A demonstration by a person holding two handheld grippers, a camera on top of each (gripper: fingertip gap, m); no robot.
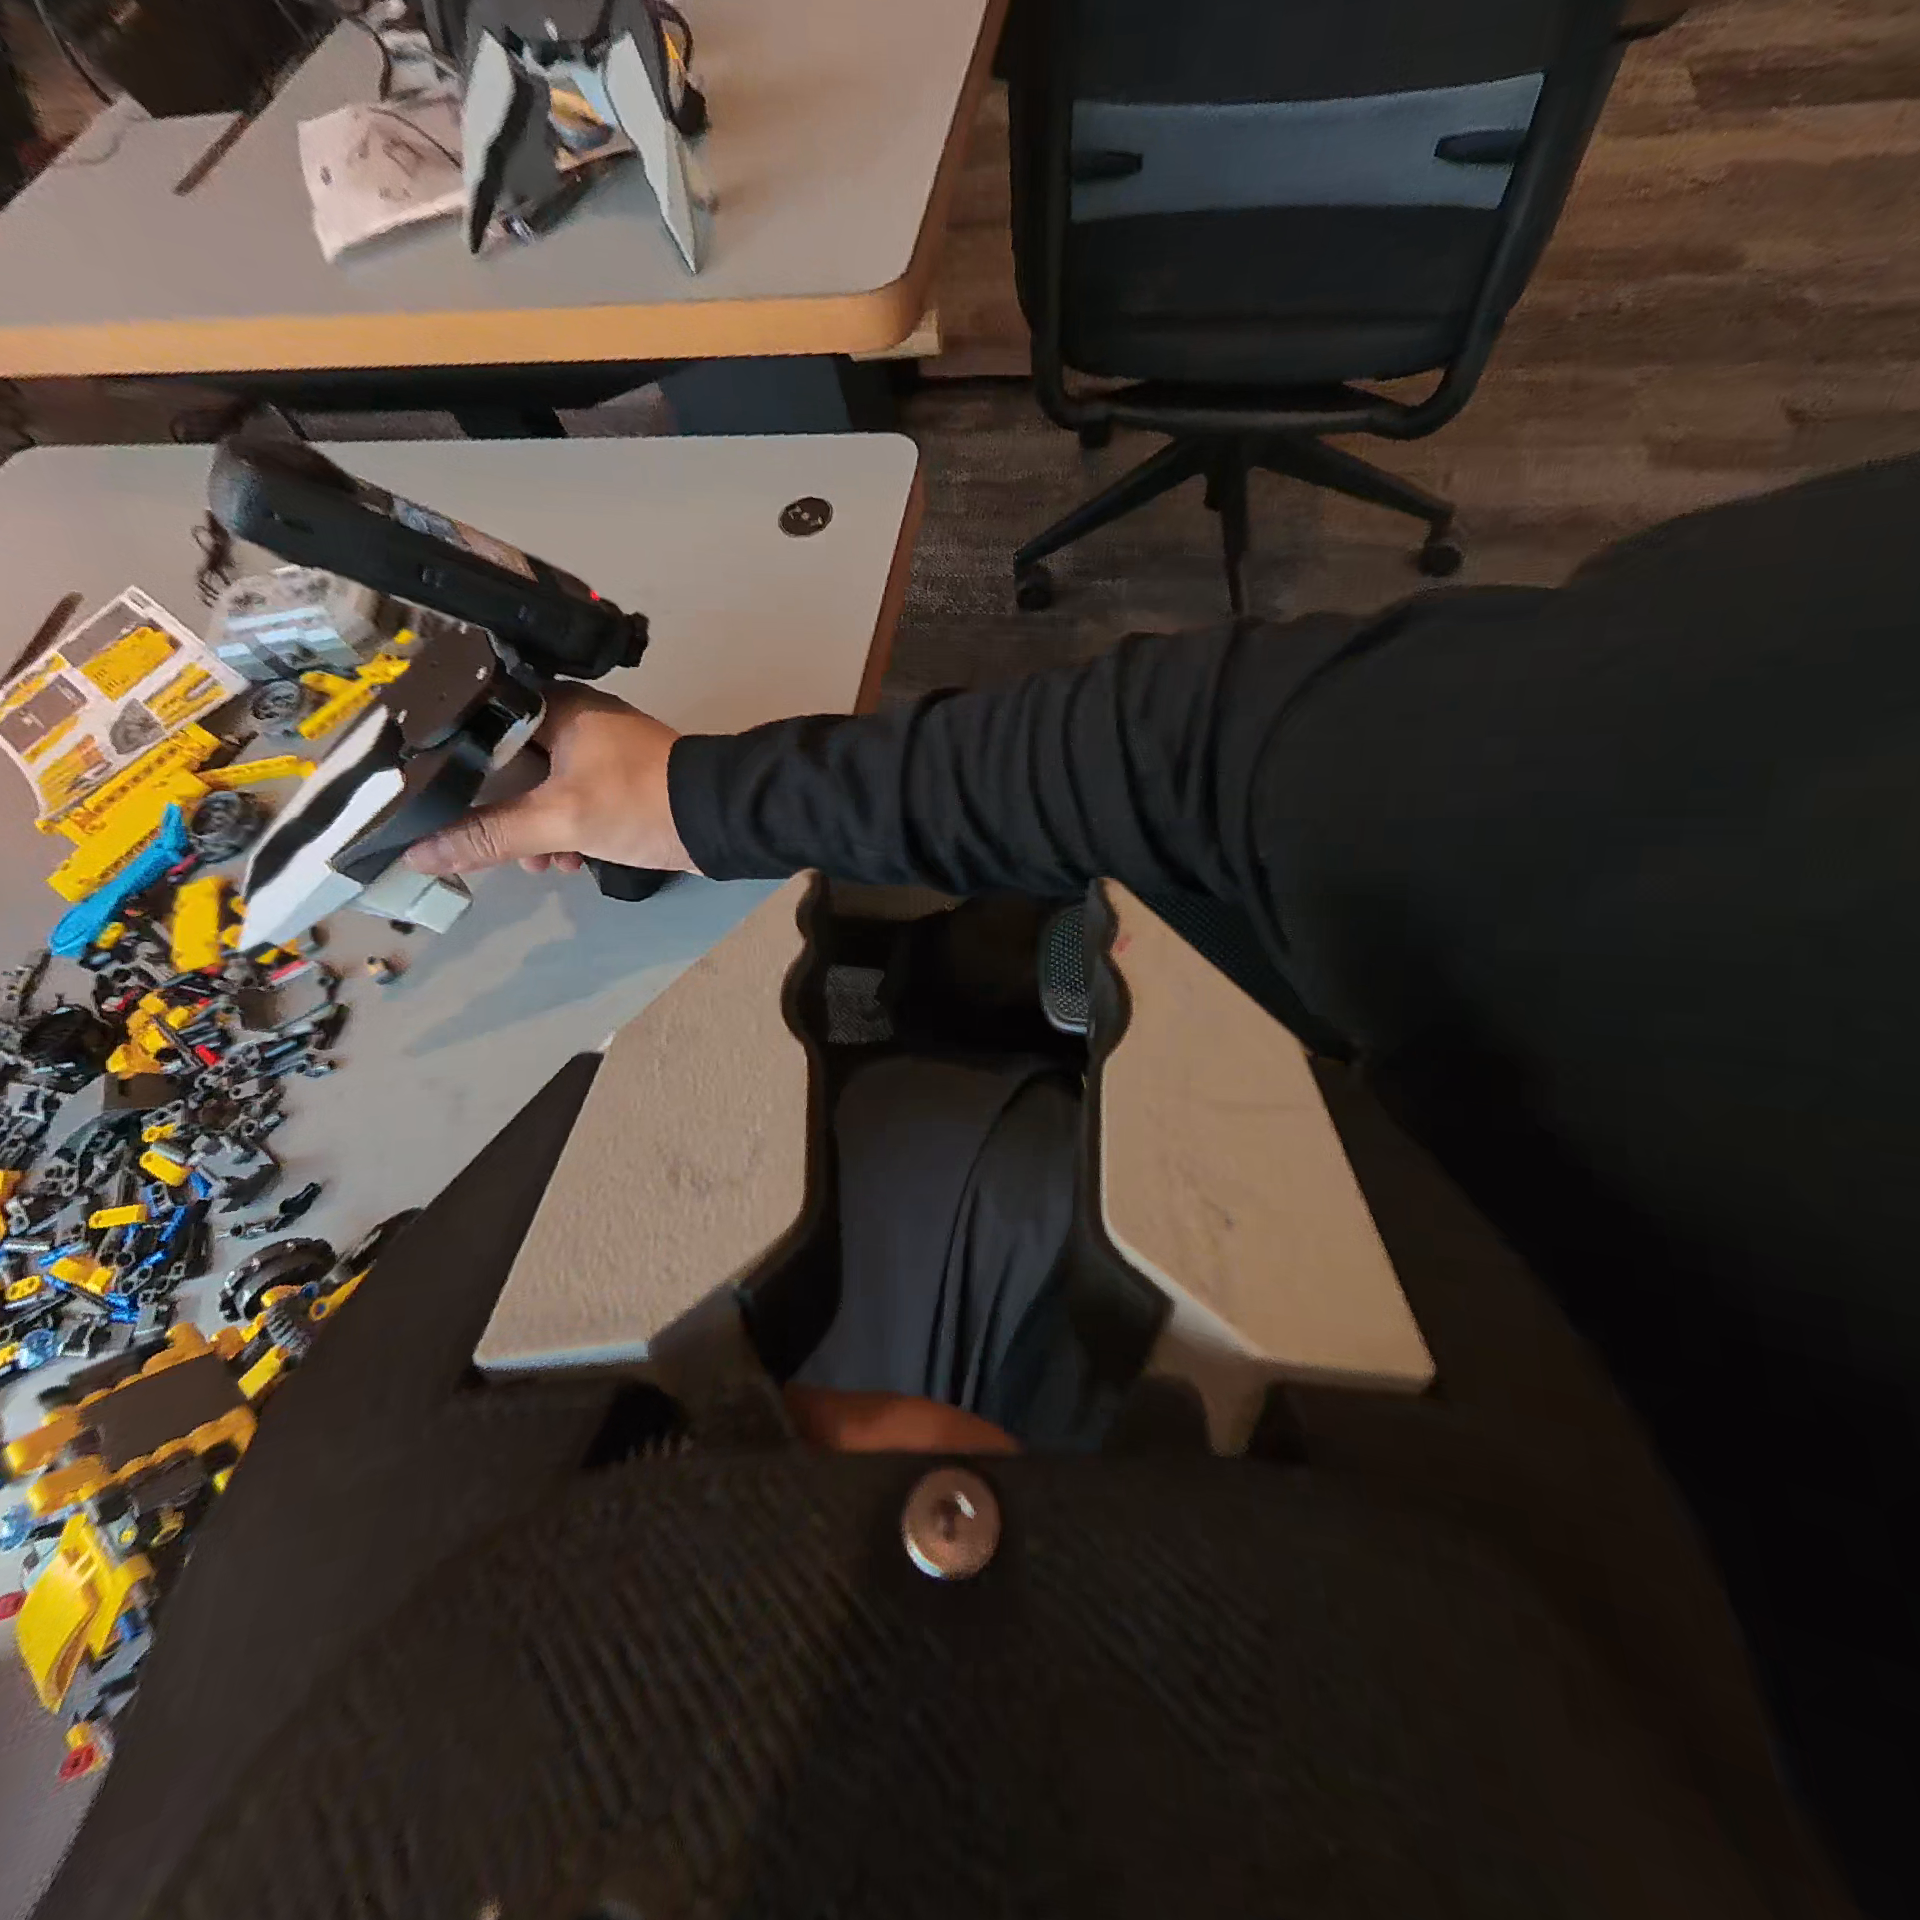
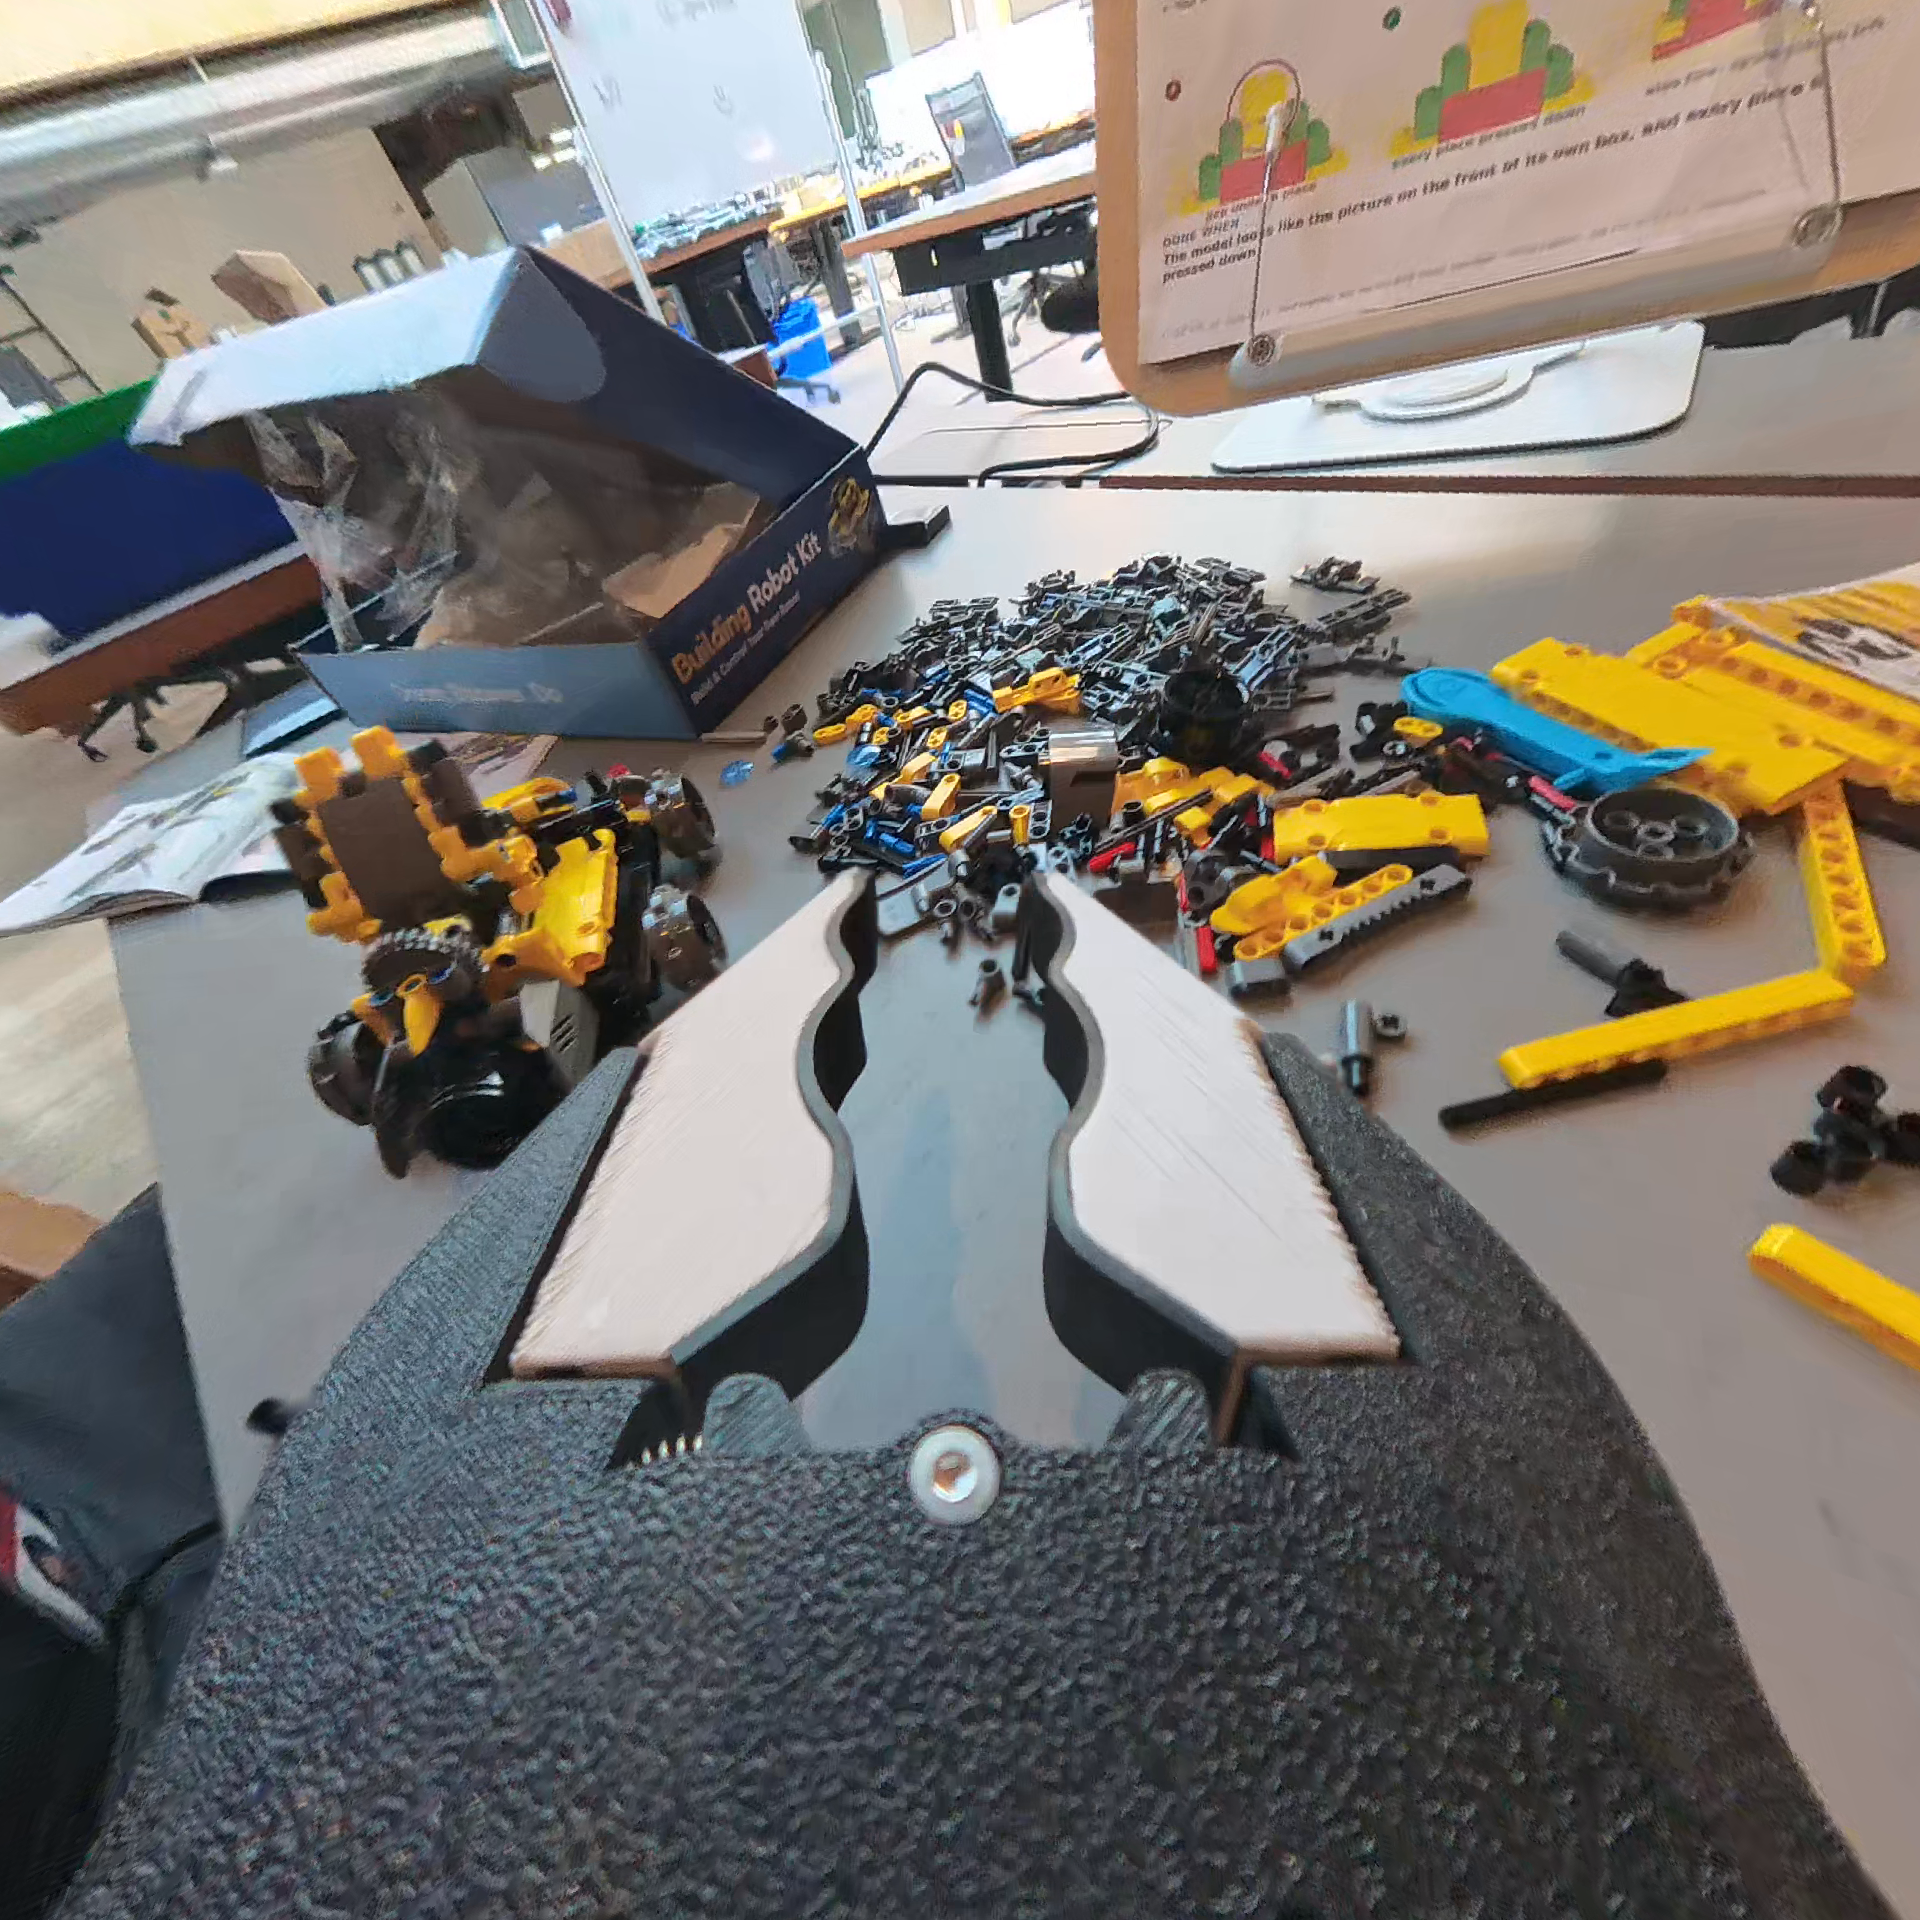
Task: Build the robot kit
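Grey table (image 2: 1351, 1299) holds loose parts (image 2: 1091, 727) ahead of both empty, parted tools (image 2: 951, 914).

desk (image 2: 1351, 1299): plain grey, tan edge band on the far one. right gripper (image 2: 951, 914): pale grey fingers with fine ridged lines, black inner pads, black pebbled body. left gripper (image 1: 956, 935): pale beige-grey fingers, black ribbed body. parts pile (image 2: 1091, 727): mostly black, flecks of yellow, blue, red. beams (image 2: 1683, 1029): bright yellow, rows of holes. tool (image 2: 1538, 727): sky blue. wheel (image 2: 1652, 831): dark grey. model (image 2: 468, 914): yellow and black, brown panel. box (image 2: 623, 540): navy, orange lettering. sleeve (image 1: 1039, 779): black. chair (image 1: 1299, 208): black with a grey band. floor (image 1: 1766, 260): brown wood grain.
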